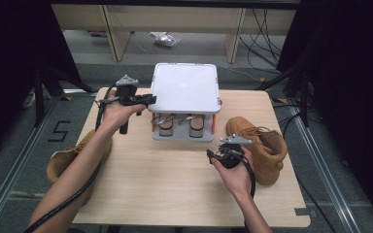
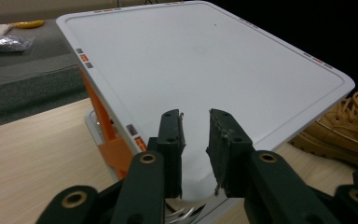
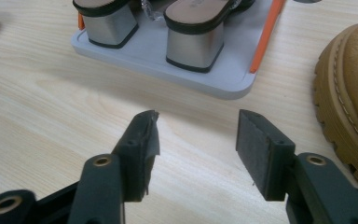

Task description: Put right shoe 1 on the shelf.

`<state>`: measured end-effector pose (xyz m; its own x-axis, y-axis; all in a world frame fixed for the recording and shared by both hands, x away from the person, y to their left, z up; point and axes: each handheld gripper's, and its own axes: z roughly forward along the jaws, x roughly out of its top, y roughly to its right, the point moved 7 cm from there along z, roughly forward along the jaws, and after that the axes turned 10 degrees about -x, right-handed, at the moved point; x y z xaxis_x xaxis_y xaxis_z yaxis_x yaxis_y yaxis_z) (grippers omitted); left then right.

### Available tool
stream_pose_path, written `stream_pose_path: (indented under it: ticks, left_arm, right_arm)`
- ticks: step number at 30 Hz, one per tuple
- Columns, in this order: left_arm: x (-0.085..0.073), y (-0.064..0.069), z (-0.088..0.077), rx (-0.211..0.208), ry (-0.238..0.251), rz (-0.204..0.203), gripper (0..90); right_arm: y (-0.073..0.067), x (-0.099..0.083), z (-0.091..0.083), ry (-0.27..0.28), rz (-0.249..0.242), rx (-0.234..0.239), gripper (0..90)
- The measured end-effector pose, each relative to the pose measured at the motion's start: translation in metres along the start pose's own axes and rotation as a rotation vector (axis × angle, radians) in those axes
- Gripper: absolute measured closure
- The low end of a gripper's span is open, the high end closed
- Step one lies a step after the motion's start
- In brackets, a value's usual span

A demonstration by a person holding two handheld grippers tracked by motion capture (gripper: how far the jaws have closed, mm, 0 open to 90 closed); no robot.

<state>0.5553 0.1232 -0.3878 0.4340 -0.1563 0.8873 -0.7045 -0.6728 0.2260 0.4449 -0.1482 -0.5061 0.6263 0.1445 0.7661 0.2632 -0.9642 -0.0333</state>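
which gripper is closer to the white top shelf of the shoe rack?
Left. The left gripper sits at the edge of the top shelf, jaws open; the right gripper hangs over the table in front of the rack.

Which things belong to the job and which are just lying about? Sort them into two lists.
In the job:
- white shoe rack
- heeled shoes on its lower shelf
- tan boot beside the right gripper
- left gripper, open at the rack's top

Lying about:
- crumpled wrapper on the floor
- cables
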Motion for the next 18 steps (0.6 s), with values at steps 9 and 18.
stream_pose_path:
  ticks: [9,18]
  left_arm:
    - [-0.024,-0.015,-0.058,0.065,-0.021,0.011,58.9]
    - [-0.050,-0.031,-0.114,0.136,-0.046,-0.016,57.2]
  right_arm:
    - [0.005,-0.010,-0.003,0.032,-0.041,0.012,46.2]
    - [0.006,-0.014,-0.007,0.038,-0.028,0.016,45.9]
